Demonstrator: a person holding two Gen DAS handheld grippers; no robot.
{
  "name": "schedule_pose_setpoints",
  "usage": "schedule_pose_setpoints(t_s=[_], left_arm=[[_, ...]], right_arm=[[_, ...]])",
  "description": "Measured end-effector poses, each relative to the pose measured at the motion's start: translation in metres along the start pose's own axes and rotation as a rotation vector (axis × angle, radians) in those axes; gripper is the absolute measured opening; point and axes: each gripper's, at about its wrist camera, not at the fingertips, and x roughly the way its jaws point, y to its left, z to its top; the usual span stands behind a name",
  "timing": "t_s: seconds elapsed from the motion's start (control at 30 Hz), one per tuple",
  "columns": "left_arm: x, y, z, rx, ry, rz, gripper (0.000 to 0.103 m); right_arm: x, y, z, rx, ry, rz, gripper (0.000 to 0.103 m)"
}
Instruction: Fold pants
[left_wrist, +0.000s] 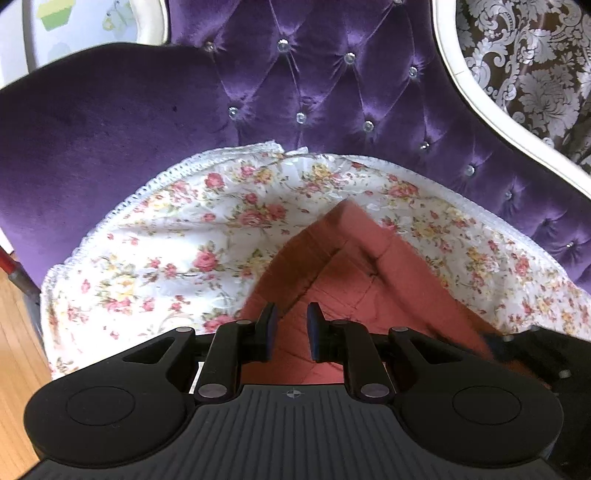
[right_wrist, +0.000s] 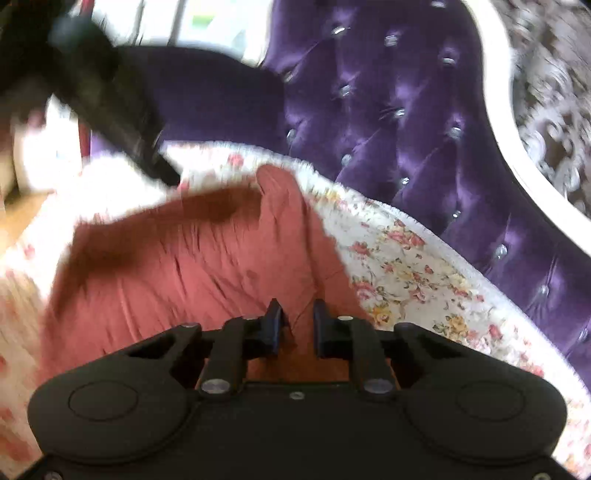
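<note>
The pants, of a dusty red cloth, lie on a flowered cover that is spread over the seat of a purple tufted sofa. In the left wrist view they reach from just under the left tongs toward about one o'clock, where a squared end, perhaps a hem or the waistband, lies folded and seamed. So the long axis seems to run away from the holder and a little to the right.

The left tongs stand partly open, with red cloth behind the gap; I cannot tell if the pads touch it.

The right tongs are also partly open, and a ridge of cloth rises between the jaws, though a firm pinch is not sure because the view is blurred. From there the pants spread toward ten o'clock, where the other tool shows dark.

I judge the right tongs are nearer to a real hold, and the fold would go along that far-reaching axis.
</note>
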Motion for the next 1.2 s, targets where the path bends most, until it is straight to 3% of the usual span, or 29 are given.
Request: schedule_pose_setpoints(t_s=[0.1,0.2,0.37,0.5,0.57,0.7,0.87,1.03,1.1,1.2], left_arm=[[-0.012,0.002,-0.001,0.013,-0.016,0.016,0.017],[-0.029,0.002,-0.003,0.035,-0.054,0.052,0.017],[-0.054,0.005,-0.007,0.045,-0.116,0.161,0.017],[-0.053,0.003,-0.015,0.057,-0.090,0.171,0.017],[-0.049,-0.004,-0.020,0.068,-0.073,0.155,0.017],[-0.035,-0.028,-0.037,0.101,-0.032,0.116,0.017],[-0.019,-0.061,-0.063,0.130,0.015,0.042,0.017],[-0.005,-0.103,-0.093,0.183,0.068,-0.029,0.017],[-0.003,-0.118,-0.104,0.204,0.073,-0.039,0.017],[0.006,-0.133,-0.115,0.234,0.097,-0.020,0.017]], right_arm=[[-0.029,0.003,0.009,0.014,-0.061,0.026,0.016],[-0.055,0.024,0.015,0.013,-0.079,0.127,0.016],[-0.049,0.086,-0.005,-0.060,0.005,0.239,0.016],[-0.018,0.120,-0.030,-0.108,0.094,0.225,0.019],[-0.017,0.128,-0.035,-0.134,0.051,0.211,0.027],[-0.043,0.113,-0.027,-0.087,-0.012,0.217,0.030],[-0.108,0.051,-0.050,0.081,-0.011,0.104,0.037],[-0.165,-0.019,-0.111,0.237,0.091,-0.144,0.038],[-0.181,-0.034,-0.132,0.249,0.143,-0.198,0.038],[-0.196,-0.039,-0.157,0.209,0.181,-0.211,0.038]])
